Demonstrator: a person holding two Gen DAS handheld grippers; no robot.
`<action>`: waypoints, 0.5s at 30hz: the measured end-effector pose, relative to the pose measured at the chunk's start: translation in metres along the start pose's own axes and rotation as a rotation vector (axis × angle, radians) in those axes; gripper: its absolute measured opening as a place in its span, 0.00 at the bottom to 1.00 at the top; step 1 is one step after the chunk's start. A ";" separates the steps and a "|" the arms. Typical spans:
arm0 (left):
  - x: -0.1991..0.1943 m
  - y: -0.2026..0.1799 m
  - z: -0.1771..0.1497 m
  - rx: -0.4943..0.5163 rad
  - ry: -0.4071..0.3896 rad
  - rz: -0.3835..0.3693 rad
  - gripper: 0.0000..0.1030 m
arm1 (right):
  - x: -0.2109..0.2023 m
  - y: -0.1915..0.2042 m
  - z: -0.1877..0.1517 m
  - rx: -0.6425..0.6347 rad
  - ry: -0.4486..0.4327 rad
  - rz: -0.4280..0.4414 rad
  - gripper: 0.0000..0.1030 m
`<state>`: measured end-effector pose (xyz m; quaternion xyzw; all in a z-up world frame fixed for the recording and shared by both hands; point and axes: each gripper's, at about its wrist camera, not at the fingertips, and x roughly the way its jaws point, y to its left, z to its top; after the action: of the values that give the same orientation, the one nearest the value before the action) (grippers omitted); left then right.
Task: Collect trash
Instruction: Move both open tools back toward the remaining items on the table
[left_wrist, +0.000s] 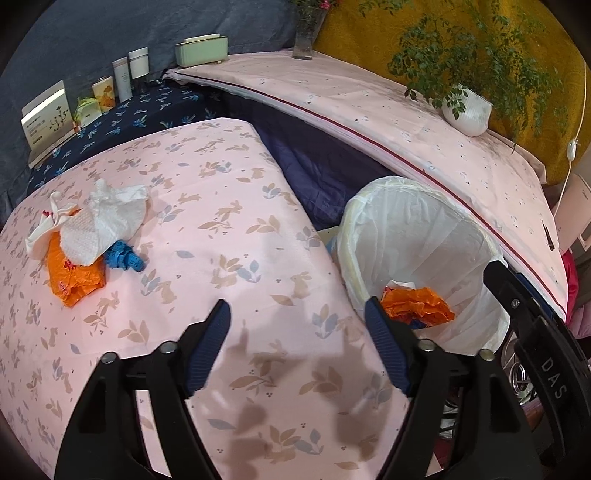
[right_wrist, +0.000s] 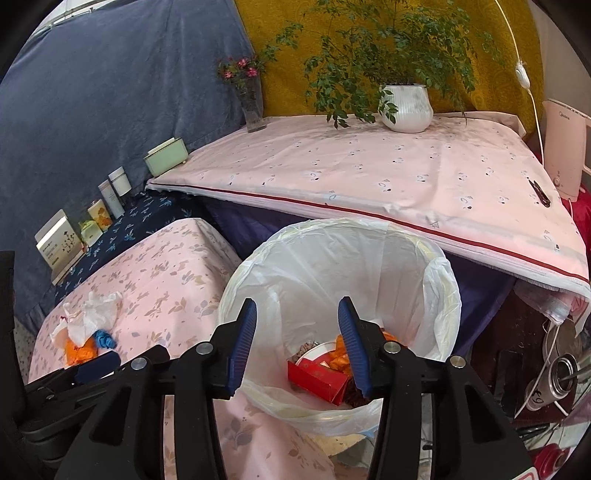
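Note:
A pile of trash lies on the pink rabbit-print cloth at the left: white tissues (left_wrist: 99, 221), an orange wrapper (left_wrist: 75, 277) and a blue scrap (left_wrist: 123, 258). The pile also shows in the right wrist view (right_wrist: 86, 332). A white-lined trash bin (left_wrist: 476, 258) stands at the right of the table; it holds an orange wrapper (left_wrist: 417, 304) and a red box (right_wrist: 319, 378). My left gripper (left_wrist: 297, 314) is open and empty above the cloth, right of the pile. My right gripper (right_wrist: 297, 321) is open and empty over the bin (right_wrist: 280, 273).
A higher pink-covered table (right_wrist: 369, 173) behind the bin carries a white plant pot (right_wrist: 406, 109) and a glass vase (right_wrist: 253, 107). Small bottles, cartons and a green box (left_wrist: 201, 50) line the dark blue cloth at the back left. A white appliance (right_wrist: 563, 147) stands at the right.

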<state>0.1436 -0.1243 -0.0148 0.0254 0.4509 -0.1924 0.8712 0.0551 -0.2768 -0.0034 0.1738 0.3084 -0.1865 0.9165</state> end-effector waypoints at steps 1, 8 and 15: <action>-0.001 0.003 -0.001 -0.004 -0.003 0.002 0.71 | -0.001 0.002 -0.001 -0.004 0.000 0.001 0.47; -0.006 0.031 -0.007 -0.051 -0.002 0.018 0.71 | -0.003 0.023 -0.007 -0.036 0.007 0.015 0.50; -0.013 0.067 -0.011 -0.116 -0.007 0.039 0.72 | -0.003 0.047 -0.012 -0.066 0.016 0.036 0.50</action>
<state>0.1524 -0.0564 -0.0193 -0.0171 0.4577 -0.1492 0.8763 0.0682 -0.2299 -0.0014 0.1502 0.3183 -0.1582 0.9225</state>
